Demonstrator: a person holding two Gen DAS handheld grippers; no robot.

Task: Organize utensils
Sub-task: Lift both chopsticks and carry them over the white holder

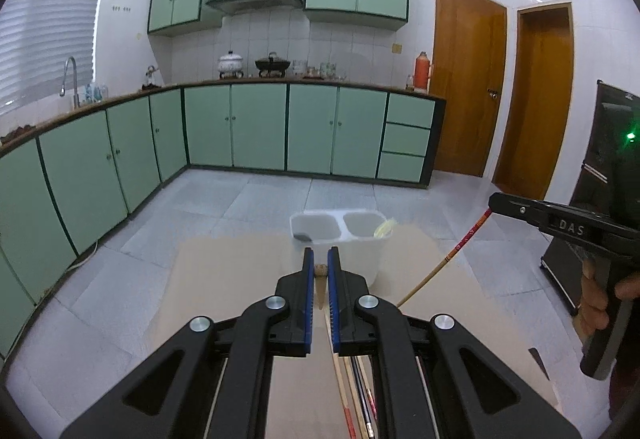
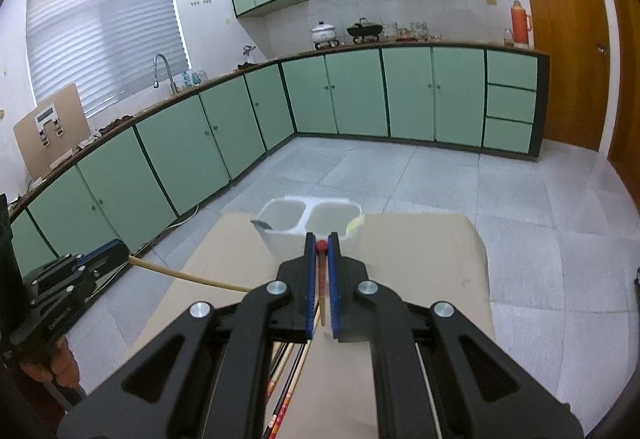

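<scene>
A white two-compartment utensil holder (image 1: 338, 239) (image 2: 308, 225) stands at the far edge of a tan table (image 1: 240, 279) (image 2: 420, 259). A dark utensil sits in its left compartment and a yellow one (image 1: 385, 229) in its right. My left gripper (image 1: 321, 263) is shut on a plain bamboo chopstick (image 1: 321, 285), also seen from the right wrist (image 2: 192, 276). My right gripper (image 2: 321, 245) is shut on a red-topped chopstick (image 2: 321, 271), seen slanting in the left wrist view (image 1: 444, 263). Several more chopsticks (image 1: 356, 391) (image 2: 286, 379) lie on the table below the grippers.
Green kitchen cabinets (image 1: 256, 127) line the back and left, with a sink tap (image 1: 70, 79), pots and a red thermos (image 1: 421, 71) on the counter. Wooden doors (image 1: 468, 87) stand at the right. A dark appliance (image 1: 612, 159) is at the far right. Grey tiled floor surrounds the table.
</scene>
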